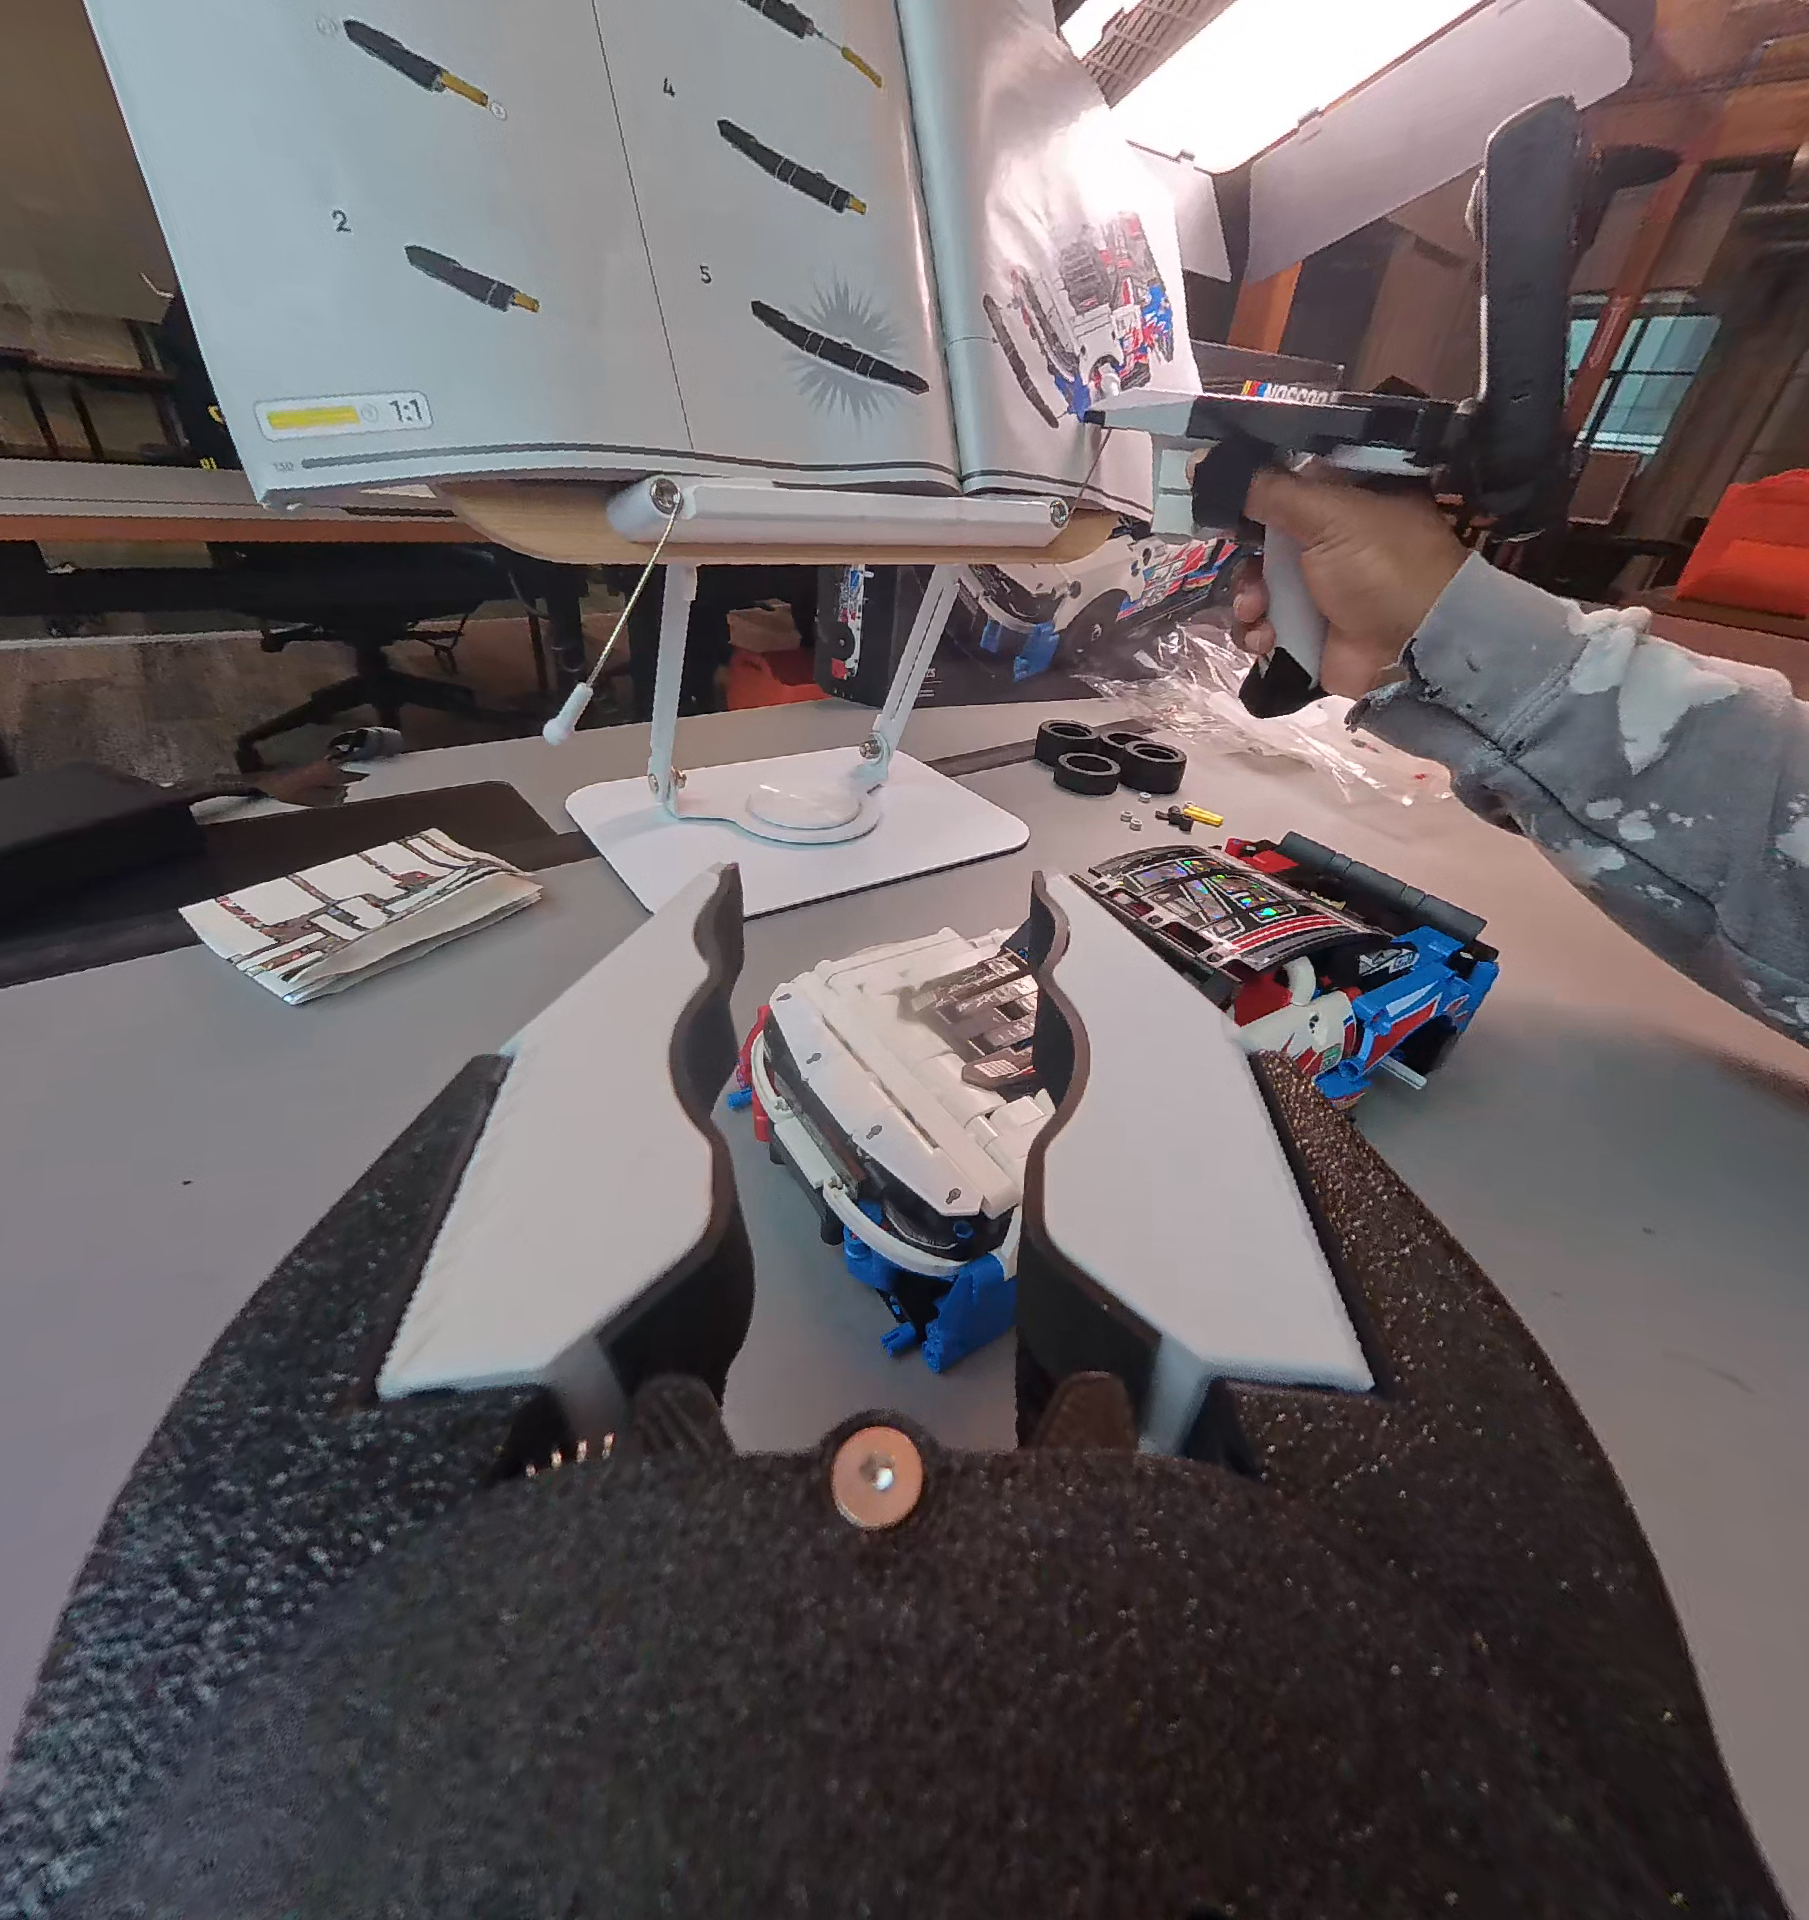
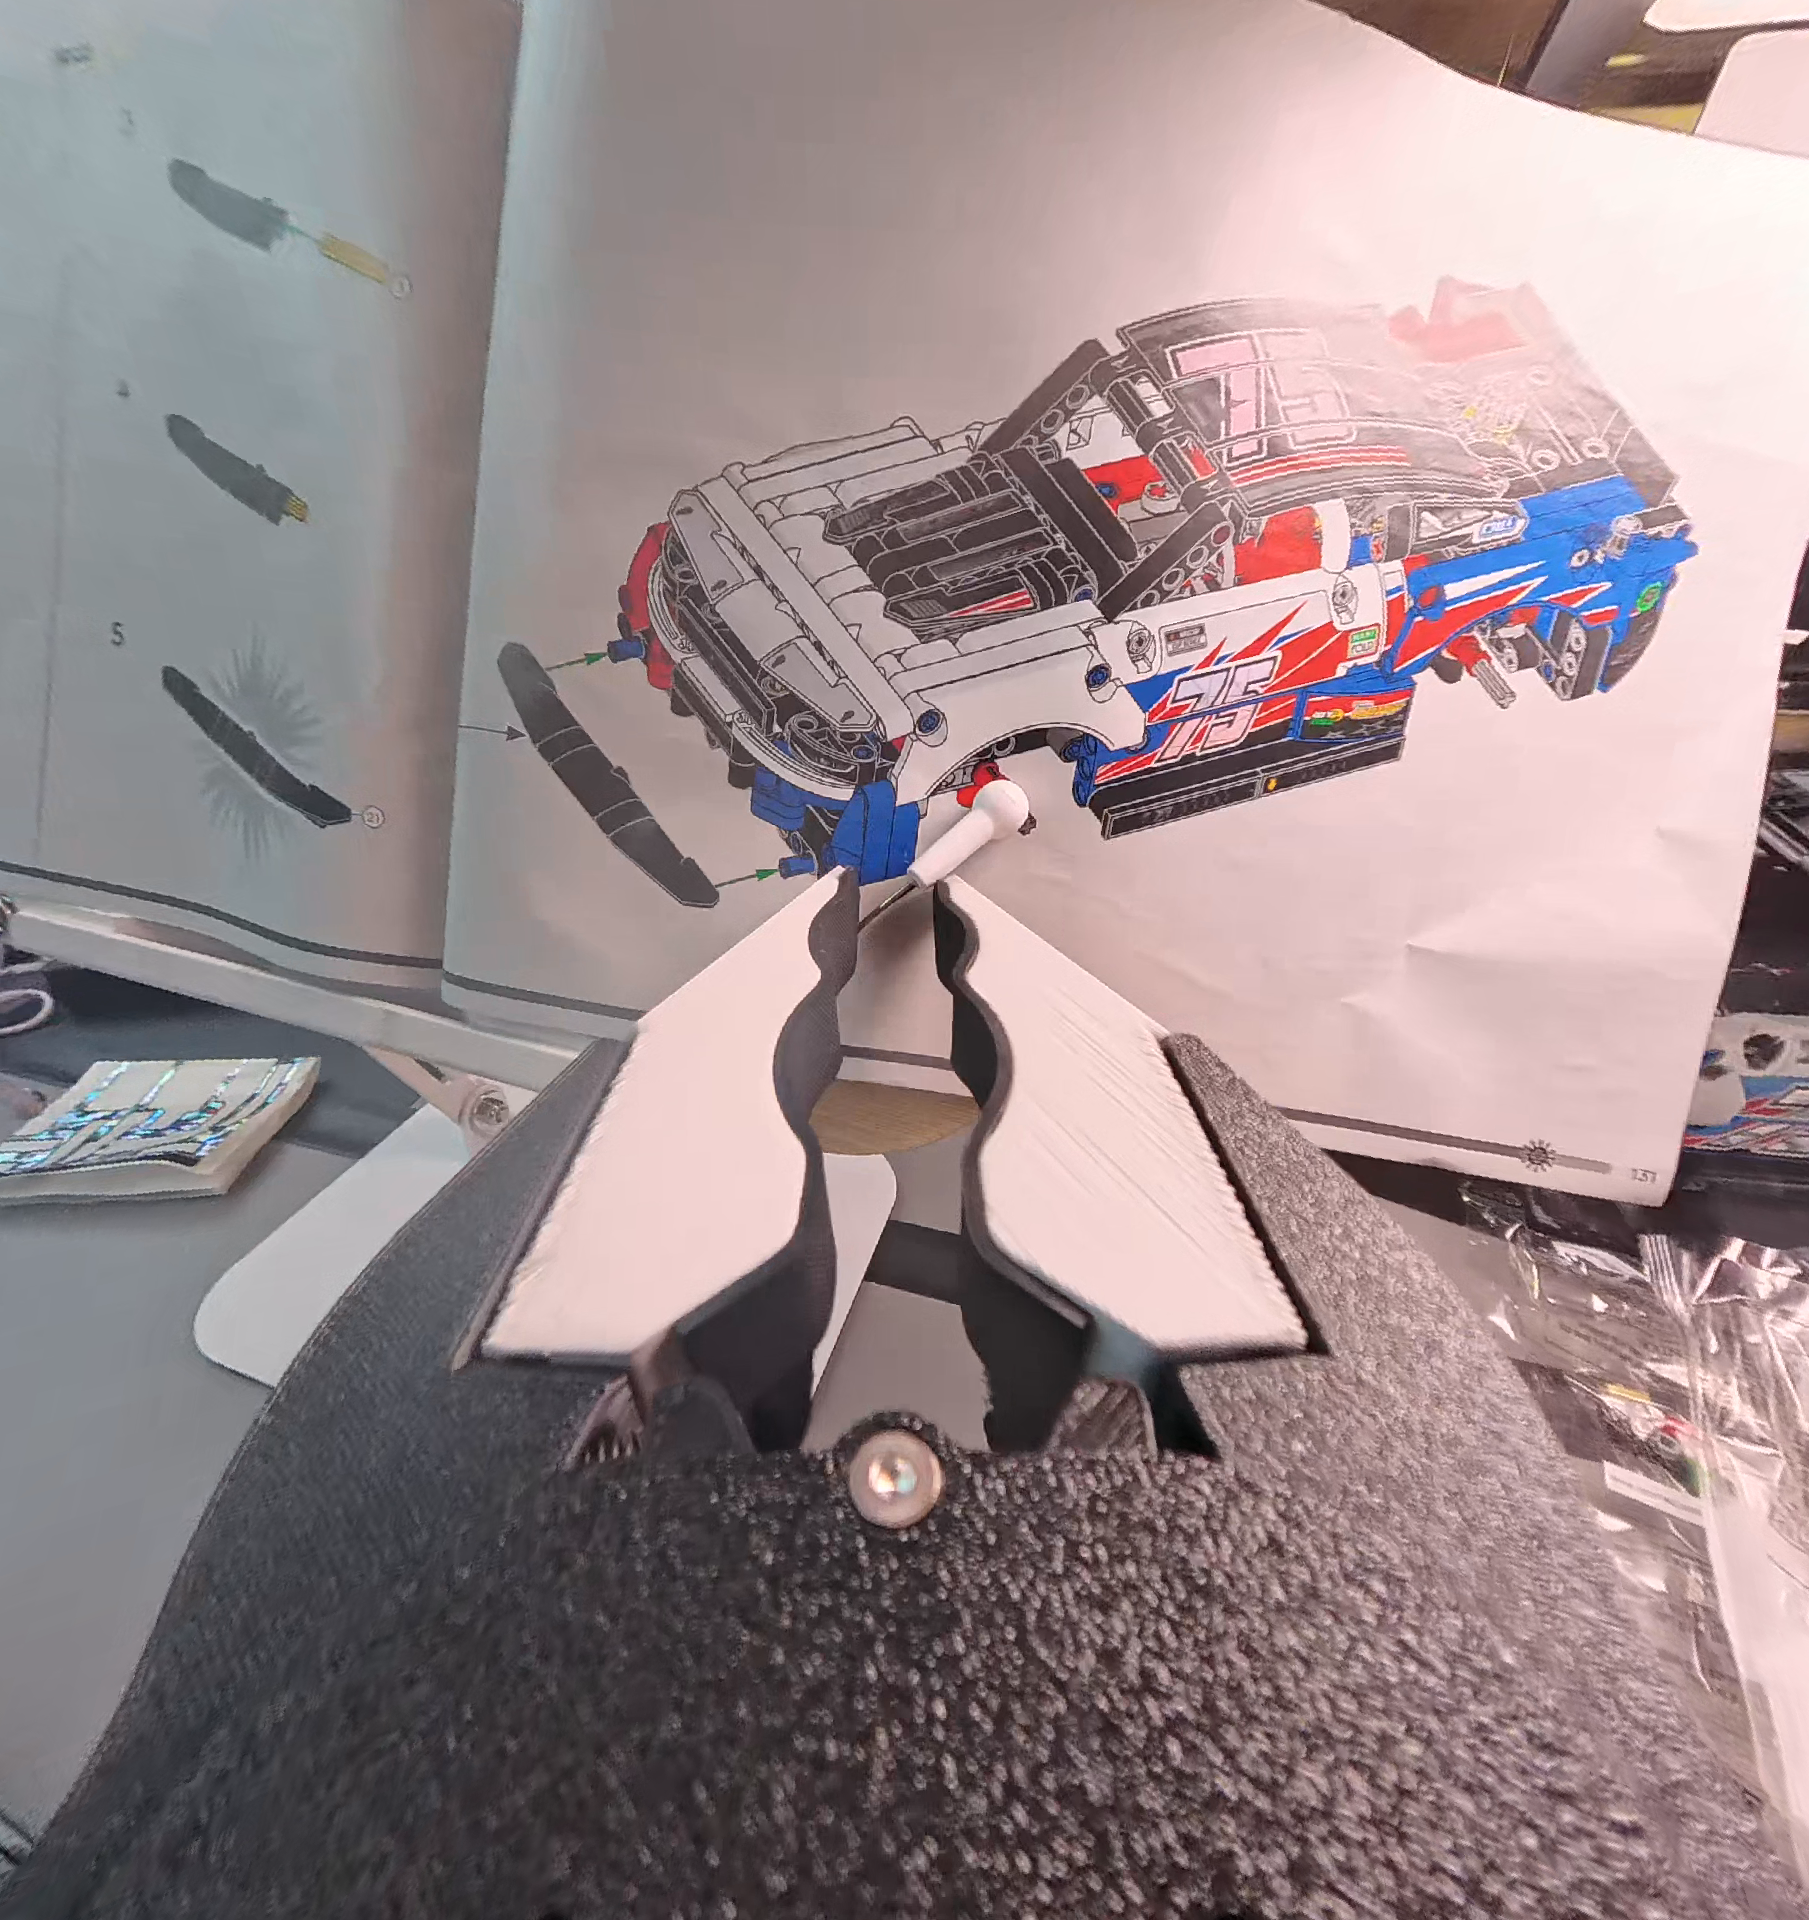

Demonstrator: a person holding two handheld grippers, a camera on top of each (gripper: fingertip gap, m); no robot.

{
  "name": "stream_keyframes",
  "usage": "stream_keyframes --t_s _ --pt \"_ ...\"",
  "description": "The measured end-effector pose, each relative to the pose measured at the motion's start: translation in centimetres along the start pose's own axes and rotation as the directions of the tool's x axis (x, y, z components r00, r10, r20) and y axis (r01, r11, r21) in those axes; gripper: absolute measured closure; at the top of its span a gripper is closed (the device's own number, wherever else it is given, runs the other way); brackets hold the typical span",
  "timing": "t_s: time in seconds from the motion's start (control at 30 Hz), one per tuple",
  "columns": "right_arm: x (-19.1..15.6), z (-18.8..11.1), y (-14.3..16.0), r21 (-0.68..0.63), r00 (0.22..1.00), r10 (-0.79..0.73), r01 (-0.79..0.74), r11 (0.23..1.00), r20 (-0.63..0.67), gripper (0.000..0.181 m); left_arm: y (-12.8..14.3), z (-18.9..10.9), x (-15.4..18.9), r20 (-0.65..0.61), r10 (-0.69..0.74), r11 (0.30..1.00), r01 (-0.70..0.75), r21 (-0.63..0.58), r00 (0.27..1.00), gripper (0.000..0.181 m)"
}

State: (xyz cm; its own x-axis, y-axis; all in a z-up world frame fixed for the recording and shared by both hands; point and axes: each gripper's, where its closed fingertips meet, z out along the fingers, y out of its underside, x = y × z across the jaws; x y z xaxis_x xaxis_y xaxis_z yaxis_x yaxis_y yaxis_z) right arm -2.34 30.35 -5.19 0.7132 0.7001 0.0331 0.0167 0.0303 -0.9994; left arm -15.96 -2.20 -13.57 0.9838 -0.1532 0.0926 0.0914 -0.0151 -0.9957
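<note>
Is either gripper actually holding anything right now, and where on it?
Left gripper: nothing, open above the white car front. Right gripper: its fingers are at the wire of the book stand's white-tipped page clip; whether they pinch it cannot be told.

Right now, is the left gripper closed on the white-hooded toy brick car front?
No. The left gripper is open, its fingers straddling the white-hooded toy brick car front on the grey table with gaps either side.

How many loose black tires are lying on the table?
4, clustered together on the grey table behind the model car, right of the book stand's base: tires. Others may be hidden beneath the plastic bags.
</note>
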Motion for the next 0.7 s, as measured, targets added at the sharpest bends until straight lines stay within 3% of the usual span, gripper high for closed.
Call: stream_keyframes --t_s 0.7 --pt "1.4 -1.7 2.6 -0.042 0.993 0.121 -0.121 0.992 0.000 0.161 0.5 0.1 0.2 -0.009 0.017 0.999 -0.017 -0.032 1.000 0.129"
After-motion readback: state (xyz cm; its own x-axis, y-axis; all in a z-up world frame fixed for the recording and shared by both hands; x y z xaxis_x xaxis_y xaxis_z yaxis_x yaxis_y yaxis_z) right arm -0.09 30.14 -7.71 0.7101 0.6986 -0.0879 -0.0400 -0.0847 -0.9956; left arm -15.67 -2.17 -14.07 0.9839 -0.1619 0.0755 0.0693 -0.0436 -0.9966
